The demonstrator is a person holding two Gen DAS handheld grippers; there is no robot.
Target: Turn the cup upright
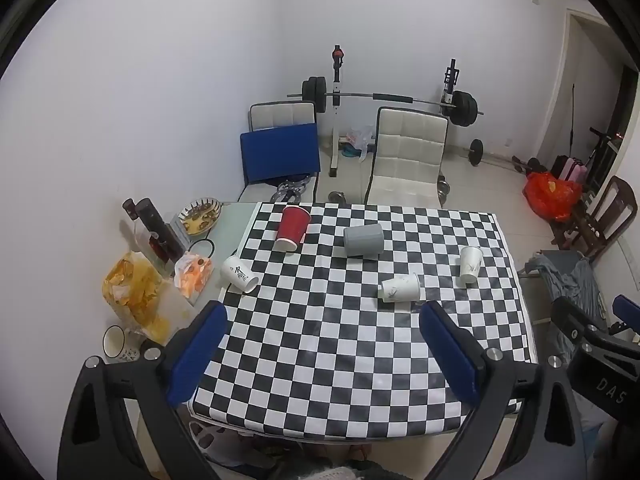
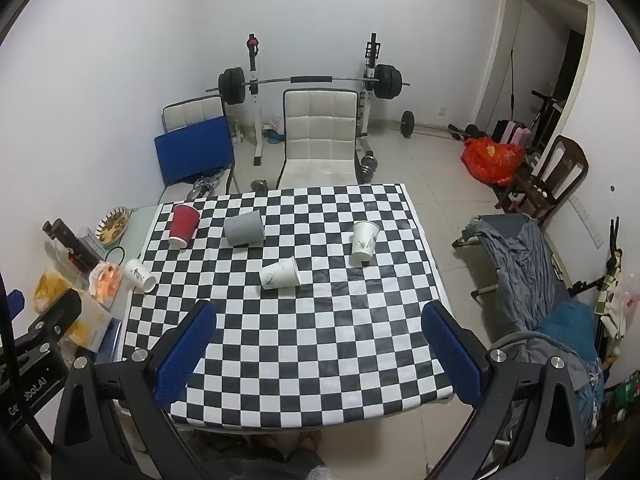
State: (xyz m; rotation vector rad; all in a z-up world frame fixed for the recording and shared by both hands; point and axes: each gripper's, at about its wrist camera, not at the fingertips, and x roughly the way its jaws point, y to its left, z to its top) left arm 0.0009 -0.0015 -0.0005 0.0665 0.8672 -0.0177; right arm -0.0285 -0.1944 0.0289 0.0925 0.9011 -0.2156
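Note:
Several cups lie on their sides on the checkered table (image 1: 320,360): a red cup (image 1: 293,228) (image 2: 183,225), a grey cup (image 1: 363,240) (image 2: 244,228), a white printed cup (image 1: 400,288) (image 2: 280,273), another white cup (image 1: 469,264) (image 2: 364,243) at the right, and a white cup (image 1: 239,274) (image 2: 139,275) at the left edge. My left gripper (image 1: 322,316) is open and empty, held above the near part of the table. My right gripper (image 2: 320,316) is open and empty too, to its right; a part of it shows in the left wrist view (image 1: 592,332).
Snack bags (image 1: 136,292), bottles (image 1: 154,228), a dish (image 1: 200,216) and a mug (image 1: 116,342) crowd the table's left strip. Two white chairs (image 2: 320,136) and a barbell rack (image 2: 312,80) stand behind the table. A cot with clothes (image 2: 520,264) stands to the right.

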